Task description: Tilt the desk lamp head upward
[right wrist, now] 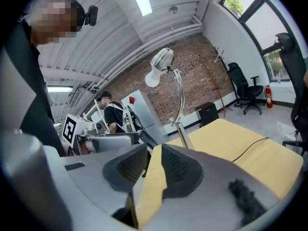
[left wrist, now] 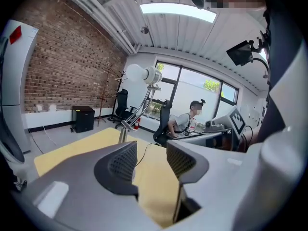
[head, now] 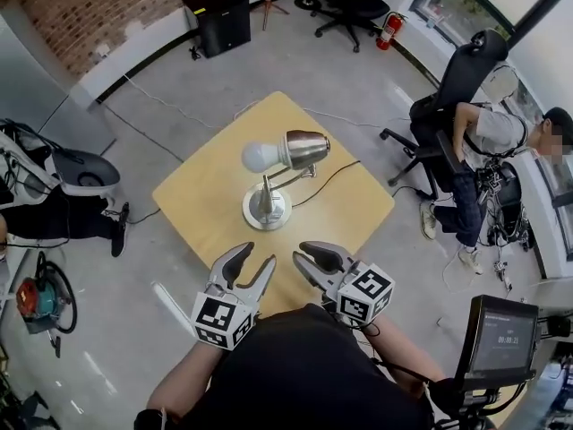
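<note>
The table (head: 201, 206) is pale yellow. The lamp (head: 303, 149) is shiny silver, its bulb (head: 259, 157) white and its cord (head: 333, 177) black. The left gripper (head: 257, 258) and right gripper (head: 299, 253) are grey, with black-and-white square markers. The brick wall (head: 98, 7) is reddish brown.

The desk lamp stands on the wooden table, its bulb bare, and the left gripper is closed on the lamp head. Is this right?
No. The head view shows the left gripper away from the lamp head, at the near edge of the wooden table, jaws apart and empty. The rest is right.
</note>
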`<state>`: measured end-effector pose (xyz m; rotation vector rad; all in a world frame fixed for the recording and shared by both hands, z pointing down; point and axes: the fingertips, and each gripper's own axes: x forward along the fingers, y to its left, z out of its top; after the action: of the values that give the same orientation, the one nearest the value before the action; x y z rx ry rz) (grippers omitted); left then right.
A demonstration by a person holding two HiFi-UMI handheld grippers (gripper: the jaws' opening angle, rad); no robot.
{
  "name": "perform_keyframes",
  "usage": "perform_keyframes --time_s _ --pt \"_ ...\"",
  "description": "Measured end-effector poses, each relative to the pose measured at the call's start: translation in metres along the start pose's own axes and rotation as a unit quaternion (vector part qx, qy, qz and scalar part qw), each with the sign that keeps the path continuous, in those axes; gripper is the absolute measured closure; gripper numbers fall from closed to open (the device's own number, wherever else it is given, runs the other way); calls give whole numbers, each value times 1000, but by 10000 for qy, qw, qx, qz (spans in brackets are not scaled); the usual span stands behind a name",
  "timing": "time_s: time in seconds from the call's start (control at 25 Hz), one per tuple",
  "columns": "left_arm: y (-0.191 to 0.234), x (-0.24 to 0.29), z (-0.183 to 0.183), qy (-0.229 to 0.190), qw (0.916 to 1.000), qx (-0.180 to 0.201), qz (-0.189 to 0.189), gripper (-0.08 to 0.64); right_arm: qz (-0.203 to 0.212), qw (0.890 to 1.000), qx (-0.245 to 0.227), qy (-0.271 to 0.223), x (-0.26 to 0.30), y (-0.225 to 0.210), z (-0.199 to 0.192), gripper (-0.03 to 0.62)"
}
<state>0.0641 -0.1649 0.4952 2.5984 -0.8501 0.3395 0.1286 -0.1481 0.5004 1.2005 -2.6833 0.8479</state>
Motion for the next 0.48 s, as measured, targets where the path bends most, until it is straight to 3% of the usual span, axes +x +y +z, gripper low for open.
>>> perform_keyframes --time_s 0.2,0.48 --pt "5 -6 4 -20 9999 -38 129 362 220 9997 -87 -33 5 17 8 497" --pt "12 -15 -4 9 9996 -69 258 365 161 9996 -248 -4 11 23 8 497"
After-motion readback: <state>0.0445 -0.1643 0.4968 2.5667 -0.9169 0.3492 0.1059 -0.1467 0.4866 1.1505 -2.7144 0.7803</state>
